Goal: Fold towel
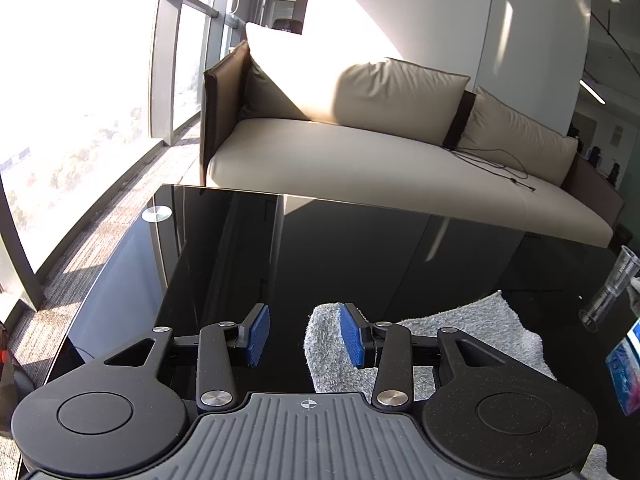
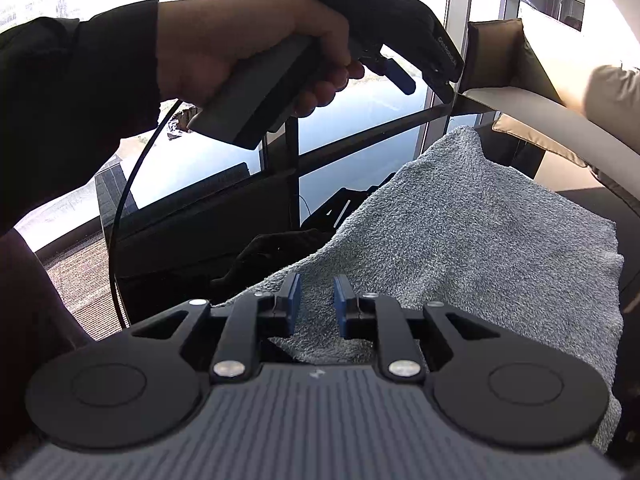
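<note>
I see the beige sofa (image 1: 360, 152) behind my glossy black table (image 1: 320, 248). The grey towel (image 2: 460, 232) lies rumpled on the table, one corner raised. My left tongs (image 1: 304, 336) stand part open above the towel's near edge, gripping nothing. My right tongs (image 2: 316, 306) are narrow, pads apart over the cloth. A clear cup (image 1: 612, 292) lies at the right.

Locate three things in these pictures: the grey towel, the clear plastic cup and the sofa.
grey towel (image 2: 480, 240): right wrist view, middle of its draped cloth.
clear plastic cup (image 1: 612, 292): left wrist view, its ribbed side wall.
sofa (image 1: 340, 160): left wrist view, its seat cushion.
</note>
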{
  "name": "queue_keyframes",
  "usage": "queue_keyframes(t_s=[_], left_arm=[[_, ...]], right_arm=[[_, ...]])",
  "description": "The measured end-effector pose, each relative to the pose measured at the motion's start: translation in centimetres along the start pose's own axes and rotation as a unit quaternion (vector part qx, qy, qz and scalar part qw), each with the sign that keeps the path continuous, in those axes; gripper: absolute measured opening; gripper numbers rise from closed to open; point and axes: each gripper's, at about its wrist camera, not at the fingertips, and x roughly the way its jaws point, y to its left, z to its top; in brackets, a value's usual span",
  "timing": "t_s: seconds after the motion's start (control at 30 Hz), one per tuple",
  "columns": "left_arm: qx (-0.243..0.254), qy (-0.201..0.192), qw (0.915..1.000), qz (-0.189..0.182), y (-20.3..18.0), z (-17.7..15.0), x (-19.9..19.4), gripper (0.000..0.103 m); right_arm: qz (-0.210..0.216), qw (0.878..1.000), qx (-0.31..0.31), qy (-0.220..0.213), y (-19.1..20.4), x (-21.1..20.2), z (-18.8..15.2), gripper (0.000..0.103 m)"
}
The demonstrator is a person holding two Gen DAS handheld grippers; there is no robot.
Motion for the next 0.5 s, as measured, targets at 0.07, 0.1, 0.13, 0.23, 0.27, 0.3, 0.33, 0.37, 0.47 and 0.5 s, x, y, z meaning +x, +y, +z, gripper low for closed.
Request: queue_keyframes(t_s=[0.07, 0.1, 0.13, 0.23, 0.27, 0.3, 0.33, 0.37, 0.47, 0.5], left_arm=[[-0.001, 0.001, 1.0000, 0.000, 0.0, 0.0, 0.0, 0.037], [-0.001, 0.001, 1.0000, 0.000, 0.0, 0.0, 0.1, 0.037], [0.000, 0.001, 1.0000, 0.000, 0.0, 0.0, 0.1, 0.037], [-0.001, 0.001, 1.0000, -0.001, -0.1, 0.0, 0.0, 0.037], [-0.001, 0.001, 1.0000, -0.001, -0.1, 0.0, 0.0, 0.038], [0.000, 0.000, 1.0000, -0.001, -0.1, 0.0, 0.0, 0.038], [0.000, 0.000, 1.0000, -0.001, -0.1, 0.0, 0.0, 0.038], [0.000, 0.000, 1.0000, 0.000, 0.0, 0.0, 0.0, 0.038], [-0.004, -0.001, 1.0000, 0.002, 0.2, 0.0, -0.2, 0.038], [-0.005, -0.002, 1.0000, 0.002, 0.3, 0.1, -0.2, 0.038]], right_arm=[[-0.019, 1.000, 0.007, -0.001, -0.2, -0.1, 0.0, 0.020], [-0.035, 0.999, 0.009, -0.005, -0.4, -0.1, 0.1, 0.020], [-0.047, 0.999, 0.013, -0.011, -0.5, -0.1, 0.1, 0.020], [-0.040, 0.998, 0.032, -0.040, -0.8, -0.3, 0.4, 0.020], [-0.039, 0.998, 0.032, -0.046, -0.7, -0.3, 0.6, 0.020], [-0.038, 0.998, 0.030, -0.048, -0.6, -0.1, 0.7, 0.020], [-0.039, 0.998, 0.028, -0.046, -0.4, 0.1, 0.8, 0.020], [-0.041, 0.998, 0.025, -0.041, -0.3, 0.4, 0.8, 0.020], [-0.056, 0.998, 0.014, -0.023, 0.0, 1.2, 0.7, 0.021], [-0.061, 0.998, 0.014, -0.022, 0.0, 1.2, 0.7, 0.021]])
